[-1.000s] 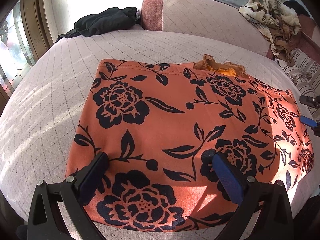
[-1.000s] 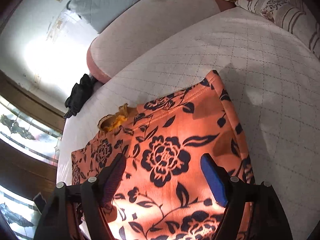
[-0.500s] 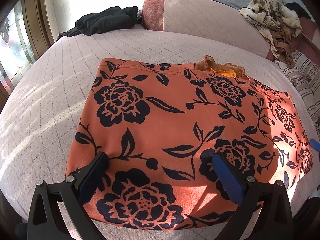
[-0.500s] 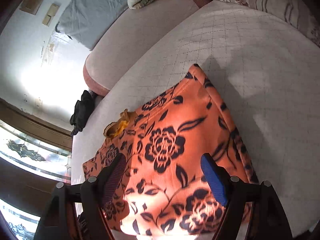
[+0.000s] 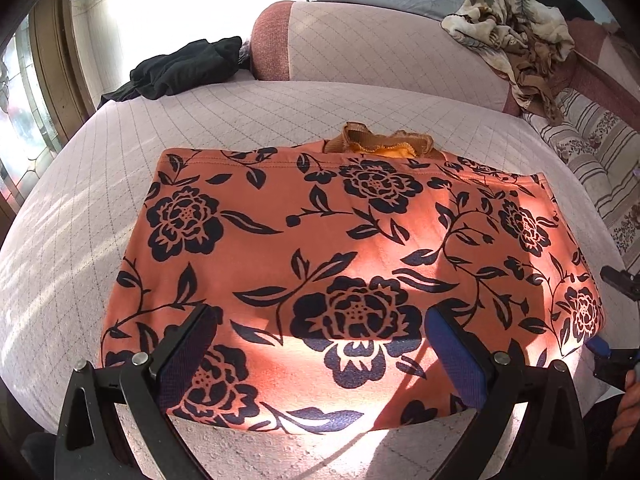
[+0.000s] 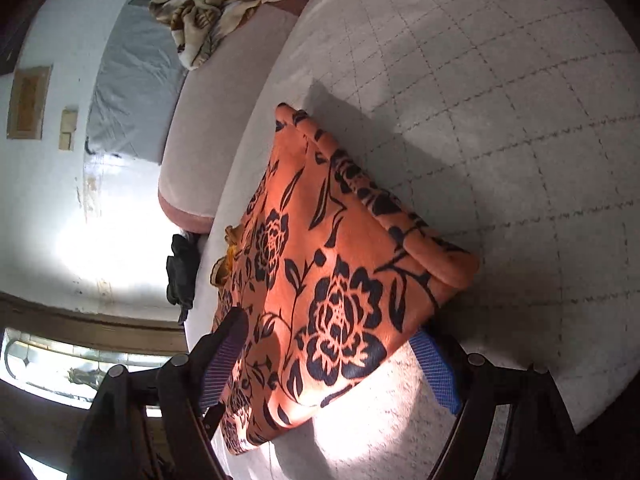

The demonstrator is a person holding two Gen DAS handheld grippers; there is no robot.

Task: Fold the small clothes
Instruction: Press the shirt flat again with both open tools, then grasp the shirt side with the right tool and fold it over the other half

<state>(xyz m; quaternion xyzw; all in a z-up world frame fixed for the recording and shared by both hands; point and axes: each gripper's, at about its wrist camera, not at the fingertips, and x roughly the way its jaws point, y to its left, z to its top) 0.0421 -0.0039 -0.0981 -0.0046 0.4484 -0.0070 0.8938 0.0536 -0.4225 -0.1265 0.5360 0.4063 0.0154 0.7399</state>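
In the left wrist view, the orange floral garment [image 5: 344, 264] lies folded flat on the quilted bed [image 5: 248, 120], its near edge running just in front of the left tongs [image 5: 320, 356]. The left tongs are spread wide and grip nothing; both blue pads hang over the near part of the cloth, one towards its near left corner, the other right of its middle. A tan and yellow bit of fabric [image 5: 380, 145] pokes out from under the far edge of the garment. At the right border, part of the right tongs [image 5: 612, 320] shows just beside the garment's right edge. Farther back, a black garment [image 5: 188, 68] lies near the bolster [image 5: 384, 44], and a patterned heap of cloth [image 5: 516, 36] sits at the far right.

In the right wrist view, the camera is rolled sideways. The orange floral garment [image 6: 320, 280] lies between the spread fingers of the right tongs [image 6: 328, 356], which close on nothing. One pad lies over the cloth, the other beside its rolled thick edge over the bed [image 6: 500, 120]; whether either pad touches the cloth I cannot tell. The black garment [image 6: 182, 272] lies beyond.
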